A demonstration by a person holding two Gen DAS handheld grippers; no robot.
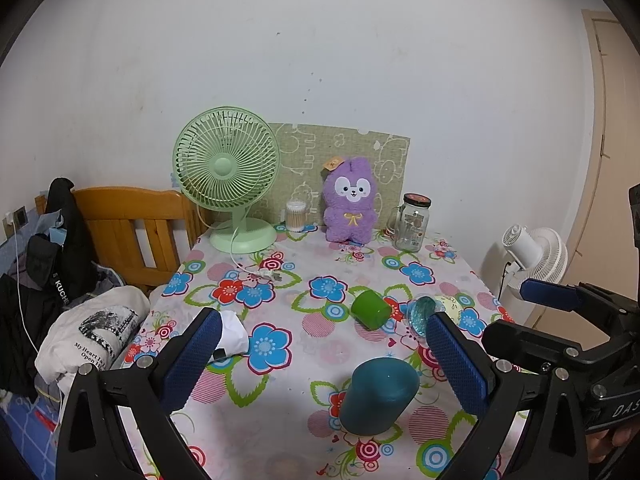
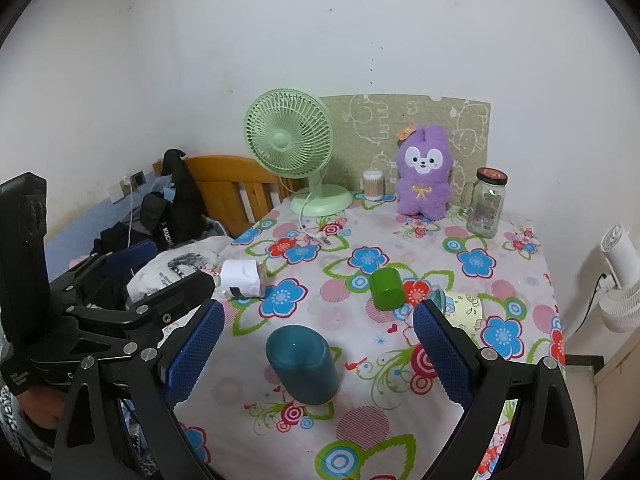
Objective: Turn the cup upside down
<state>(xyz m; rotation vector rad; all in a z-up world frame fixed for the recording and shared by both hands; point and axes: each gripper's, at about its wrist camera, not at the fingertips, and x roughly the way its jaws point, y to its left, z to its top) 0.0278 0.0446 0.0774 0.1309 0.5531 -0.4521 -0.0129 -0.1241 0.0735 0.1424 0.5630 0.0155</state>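
Note:
A teal cup (image 1: 378, 394) stands upside down on the floral tablecloth (image 1: 280, 432), base up; it also shows in the right wrist view (image 2: 302, 364). A green cup (image 1: 371, 311) lies on its side further back, also in the right wrist view (image 2: 386, 289). A clear glass with a pale printed sleeve (image 1: 424, 314) lies on its side to the right (image 2: 460, 307). My left gripper (image 1: 326, 360) is open and empty above the near table, the teal cup between its fingers in view. My right gripper (image 2: 318, 356) is open and empty too.
At the back stand a green fan (image 1: 228, 176), a cotton-swab jar (image 1: 296, 216), a purple plush (image 1: 350, 200) and a glass jar mug (image 1: 412, 222). A white-labelled bottle (image 2: 240, 278) lies at the left edge. A clothes-piled bed (image 1: 80, 280) is left; a white fan (image 1: 536, 256) right.

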